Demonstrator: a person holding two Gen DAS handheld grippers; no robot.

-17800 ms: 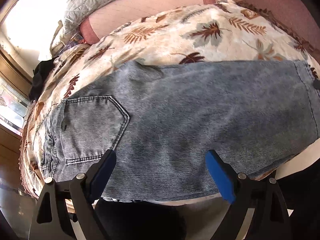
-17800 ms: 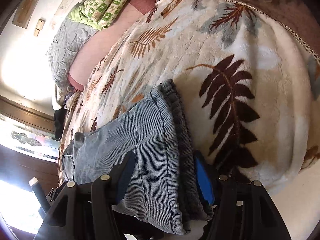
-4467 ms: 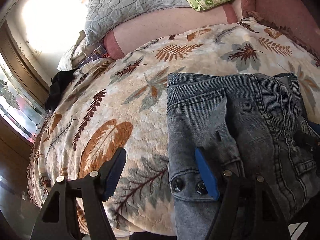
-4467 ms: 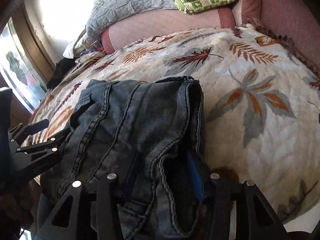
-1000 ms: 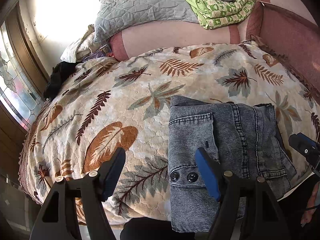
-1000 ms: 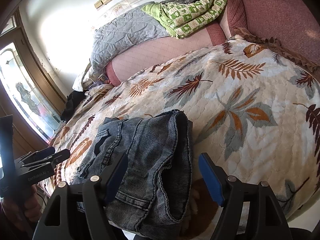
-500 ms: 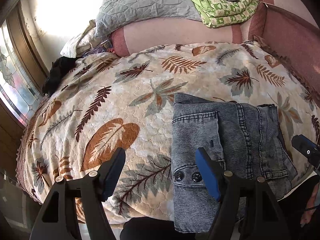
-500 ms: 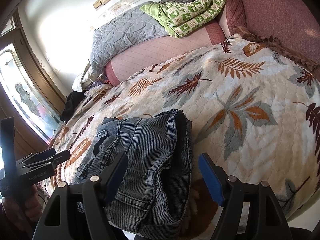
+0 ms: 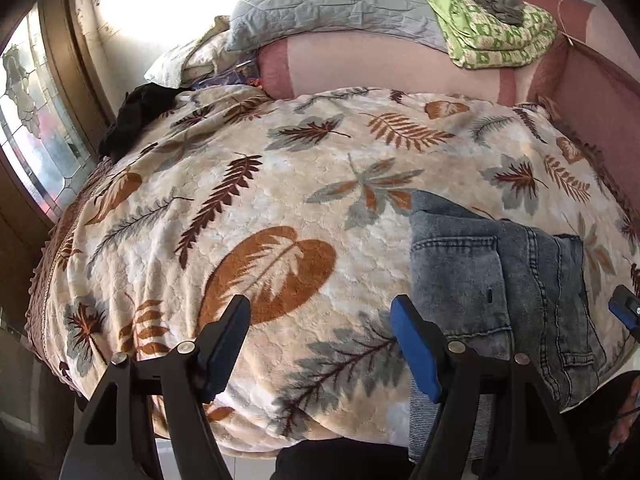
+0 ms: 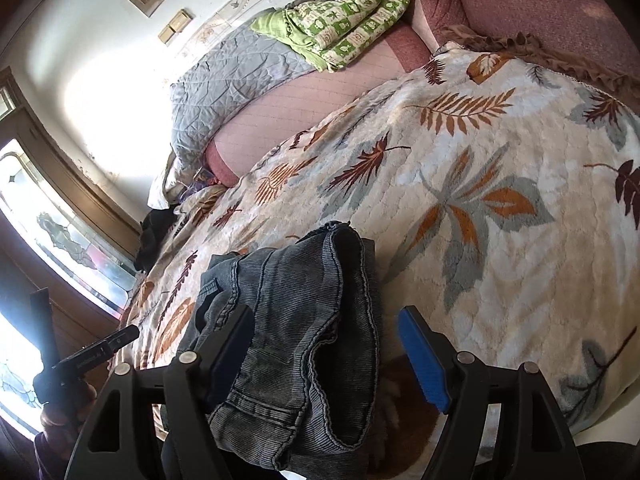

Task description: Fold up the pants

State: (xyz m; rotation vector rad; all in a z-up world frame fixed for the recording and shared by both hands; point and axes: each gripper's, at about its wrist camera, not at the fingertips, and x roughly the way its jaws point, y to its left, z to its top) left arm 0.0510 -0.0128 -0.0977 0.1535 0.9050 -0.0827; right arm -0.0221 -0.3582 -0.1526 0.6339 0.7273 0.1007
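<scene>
Bedding, a cream leaf-patterned fleece blanket, is covering the bed; folded blue denim pants are lying at four o'clock. Left tool and right tool are gaping, gripping nothing.

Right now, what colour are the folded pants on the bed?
Faded blue-grey denim with darker stitched seams; the pants show best in the left wrist view.

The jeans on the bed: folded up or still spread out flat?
Folded. The jeans lie as a compact stacked bundle on the leaf-print blanket, layers showing at the edge, with neither gripper holding them.
</scene>
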